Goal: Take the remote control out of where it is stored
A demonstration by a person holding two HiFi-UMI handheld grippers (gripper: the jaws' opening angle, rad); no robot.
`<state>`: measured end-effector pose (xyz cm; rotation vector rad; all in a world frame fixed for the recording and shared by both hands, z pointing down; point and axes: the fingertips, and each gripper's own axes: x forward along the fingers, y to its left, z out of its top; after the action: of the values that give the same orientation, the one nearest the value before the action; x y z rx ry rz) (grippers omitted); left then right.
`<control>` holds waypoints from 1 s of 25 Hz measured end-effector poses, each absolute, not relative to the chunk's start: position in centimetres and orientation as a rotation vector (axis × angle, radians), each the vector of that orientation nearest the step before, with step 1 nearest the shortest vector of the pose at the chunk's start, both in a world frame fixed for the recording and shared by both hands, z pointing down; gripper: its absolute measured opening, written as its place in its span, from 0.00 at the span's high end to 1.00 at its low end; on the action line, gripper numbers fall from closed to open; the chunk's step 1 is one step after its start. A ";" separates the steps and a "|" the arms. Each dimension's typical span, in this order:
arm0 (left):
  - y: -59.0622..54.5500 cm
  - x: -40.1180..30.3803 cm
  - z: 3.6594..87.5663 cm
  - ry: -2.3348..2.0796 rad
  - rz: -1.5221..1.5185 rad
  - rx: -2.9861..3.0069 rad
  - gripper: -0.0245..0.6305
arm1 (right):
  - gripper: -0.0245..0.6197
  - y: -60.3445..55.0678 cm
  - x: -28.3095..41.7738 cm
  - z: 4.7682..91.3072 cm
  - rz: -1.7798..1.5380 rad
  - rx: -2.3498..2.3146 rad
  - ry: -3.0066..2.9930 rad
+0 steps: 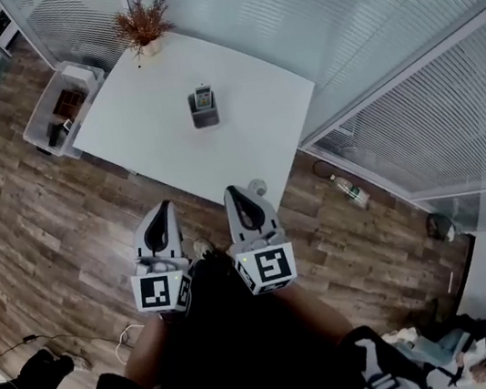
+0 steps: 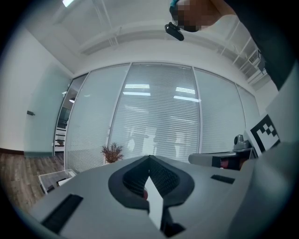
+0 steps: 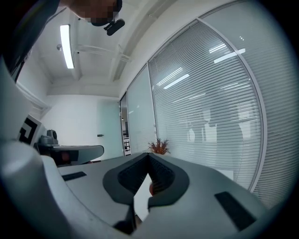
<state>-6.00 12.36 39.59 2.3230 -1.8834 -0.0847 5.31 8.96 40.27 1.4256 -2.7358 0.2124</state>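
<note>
One remote (image 1: 202,97) inside grey holder (image 1: 204,118)

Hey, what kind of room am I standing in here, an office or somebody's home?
Most likely an office meeting room. Glass partition walls with slatted blinds line two sides, a plain white table stands on wood-look flooring, and a dried plant is about the only decoration.
</note>
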 end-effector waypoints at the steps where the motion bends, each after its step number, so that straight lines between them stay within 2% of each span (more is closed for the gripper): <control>1: 12.2 -6.1 39.6 -1.882 -0.086 2.320 0.95 | 0.96 8.8 5.2 40.3 0.208 1.422 -2.732; 25: 0.6 -3.4 39.4 -1.943 -0.065 2.284 0.95 | 0.96 -2.7 6.5 41.8 0.228 1.300 -2.781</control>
<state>-3.44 0.61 39.40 2.2844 -1.9431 -0.0654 6.49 -2.74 41.77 1.3003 -2.7811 0.2280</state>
